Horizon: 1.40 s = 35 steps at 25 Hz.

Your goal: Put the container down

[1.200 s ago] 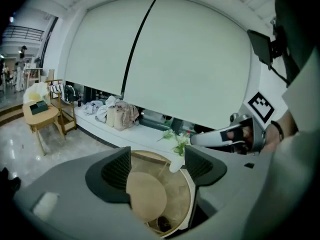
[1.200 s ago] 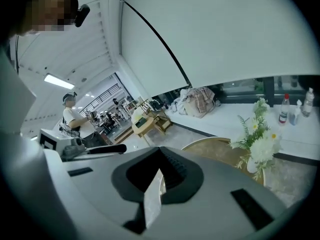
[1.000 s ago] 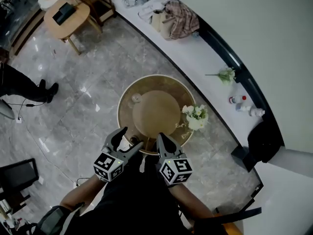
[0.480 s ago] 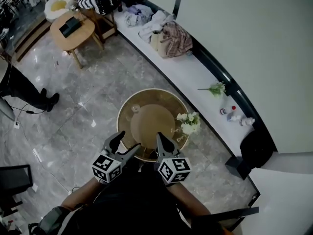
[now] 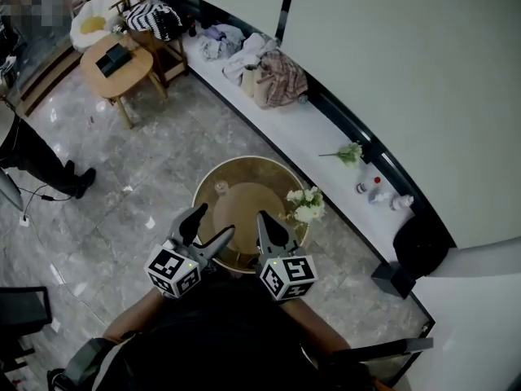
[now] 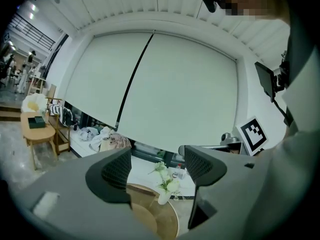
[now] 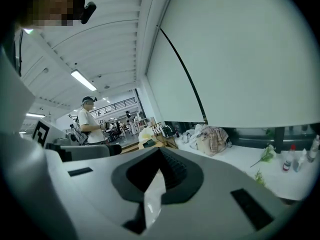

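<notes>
Left claw [image 5: 213, 222]: released, jaws wide apart and holding nothing, above the near rim of the round desk [image 5: 244, 161].
Right claw [image 5: 262, 218]: clenched, jaws together (a pale sliver shows in the seam, but it cannot be identified).
Container [image 5: 220, 187]: small and clear, standing on the desk's far left part, apart from both claws.
Flower vase [image 5: 305, 210]: at the desk's right edge.
</notes>
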{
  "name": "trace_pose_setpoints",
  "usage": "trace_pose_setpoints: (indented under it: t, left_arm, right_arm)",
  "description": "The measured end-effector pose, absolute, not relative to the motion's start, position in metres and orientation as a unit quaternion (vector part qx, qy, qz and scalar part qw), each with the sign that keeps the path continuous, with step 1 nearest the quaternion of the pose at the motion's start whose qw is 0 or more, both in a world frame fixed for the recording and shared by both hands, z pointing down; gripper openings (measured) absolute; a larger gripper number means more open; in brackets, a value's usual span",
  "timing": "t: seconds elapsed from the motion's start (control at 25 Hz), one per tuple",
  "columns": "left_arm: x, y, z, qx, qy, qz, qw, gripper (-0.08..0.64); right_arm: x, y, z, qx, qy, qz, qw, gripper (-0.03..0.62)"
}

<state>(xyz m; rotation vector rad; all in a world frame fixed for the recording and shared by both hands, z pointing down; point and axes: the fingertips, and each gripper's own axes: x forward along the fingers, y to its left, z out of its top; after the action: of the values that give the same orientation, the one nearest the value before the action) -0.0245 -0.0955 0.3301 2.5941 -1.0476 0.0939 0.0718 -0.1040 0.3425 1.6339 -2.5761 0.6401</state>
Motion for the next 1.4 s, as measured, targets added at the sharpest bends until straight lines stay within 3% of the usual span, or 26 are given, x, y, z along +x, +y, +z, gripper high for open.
trace_pose_setpoints:
  t: [0.24, 0.36, 0.44, 0.6, 0.76, 1.4]
  left_arm:
    - [-0.021, -0.092, 0.316, 0.919, -0.363, 0.027, 0.151, 0.339]
    - [-0.020, -0.088, 0.311, 0.921, -0.361, 0.023, 0.145, 0.291]
    - [-0.023, -0.087, 0.304, 0.921, -0.364, 0.014, 0.139, 0.240]
    - [-0.025, -0.089, 0.290, 0.920, -0.372, -0.011, 0.126, 0.072]
    - [-0.023, -0.090, 0.300, 0.918, -0.375, -0.002, 0.127, 0.013]
    - [-0.041, -0.093, 0.325, 0.902, -0.407, 0.024, 0.144, 0.006]
  right_arm:
    - [0.079, -0.102, 0.317, 0.535, -0.827, 0.172, -0.003, 0.007]
    - [0.079, -0.099, 0.310, 0.535, -0.829, 0.165, -0.010, 0.006]
    - [0.075, -0.097, 0.304, 0.532, -0.831, 0.160, -0.015, 0.006]
    - [0.074, -0.101, 0.295, 0.530, -0.836, 0.143, -0.022, 0.006]
    - [0.081, -0.104, 0.301, 0.533, -0.833, 0.145, -0.022, 0.006]
    - [0.061, -0.101, 0.298, 0.511, -0.852, 0.114, -0.018, 0.006]
